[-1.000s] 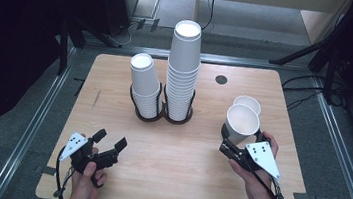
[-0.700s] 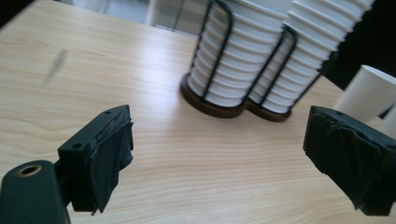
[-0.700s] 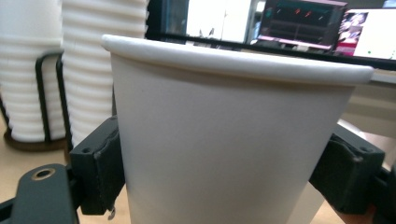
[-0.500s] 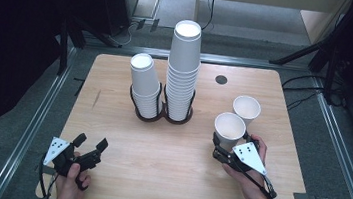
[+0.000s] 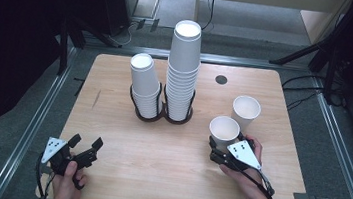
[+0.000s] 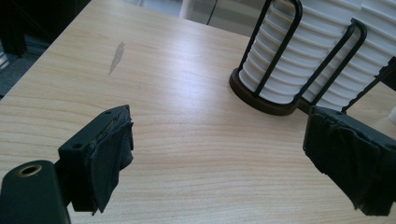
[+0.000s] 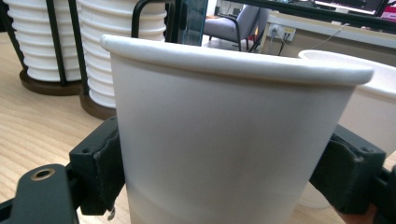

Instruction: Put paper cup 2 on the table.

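Observation:
An upright white paper cup [image 5: 224, 129] stands between the jaws of my right gripper [image 5: 220, 146], which is shut on its lower wall. In the right gripper view the black pads [image 7: 105, 163] press both sides of this cup [image 7: 224, 140]; its base is hidden. A second white cup [image 5: 246, 110] stands just behind and to the right of it, also seen as the cup [image 7: 359, 107]. My left gripper [image 5: 85, 142] rests low at the table's near left corner, and in its own view the left gripper [image 6: 229, 158] is open with nothing between the jaws.
Two stacks of upside-down white cups, a short one [image 5: 144, 83] and a tall one [image 5: 184, 65], sit in a black wire holder [image 5: 162, 114] at the table's middle back. A dark round hole [image 5: 221, 79] marks the wooden table [image 5: 158, 158]. The holder's base [image 6: 261, 100] lies ahead of the left jaws.
The right gripper has brought its cup down and toward the near left, away from the second cup. The left gripper has shifted left and lower, toward the table's near corner.

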{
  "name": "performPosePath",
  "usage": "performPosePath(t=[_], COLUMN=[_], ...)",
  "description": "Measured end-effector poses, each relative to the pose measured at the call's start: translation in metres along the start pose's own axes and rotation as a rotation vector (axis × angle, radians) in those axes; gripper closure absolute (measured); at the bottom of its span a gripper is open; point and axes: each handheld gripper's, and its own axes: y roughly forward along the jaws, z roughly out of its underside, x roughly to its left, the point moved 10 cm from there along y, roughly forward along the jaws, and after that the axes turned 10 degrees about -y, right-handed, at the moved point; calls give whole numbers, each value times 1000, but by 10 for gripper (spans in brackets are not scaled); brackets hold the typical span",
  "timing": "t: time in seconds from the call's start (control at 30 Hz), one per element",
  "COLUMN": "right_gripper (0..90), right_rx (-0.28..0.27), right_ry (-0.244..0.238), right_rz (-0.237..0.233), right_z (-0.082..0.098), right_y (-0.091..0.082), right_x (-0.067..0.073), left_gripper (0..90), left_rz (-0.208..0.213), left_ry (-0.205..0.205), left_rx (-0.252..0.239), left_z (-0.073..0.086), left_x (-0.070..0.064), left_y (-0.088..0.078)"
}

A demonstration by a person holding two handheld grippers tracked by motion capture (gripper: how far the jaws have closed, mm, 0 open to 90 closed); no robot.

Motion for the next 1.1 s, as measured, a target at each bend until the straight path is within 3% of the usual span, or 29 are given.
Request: performPosePath(t=[0.23,0.47,0.67,1.1], right_gripper=[150,147,148,139], right_rx=[22,23,37,60], right_ry=[14,-1,42,79], right_rz=[-35,-36,-56,-42], right_z=[3,5,6,10], right_y=[-1,-1,-6,-13], right_x=[2,4,3,1], left_gripper=[84,85,85,85], left_rz=[-16,-19,-18,-26], left_ry=[11,14,18,9], left_rx=[2,5,12,13], left_z=[1,2,3,3], left_x=[2,3,3,6], left_y=[1,2,2,2])
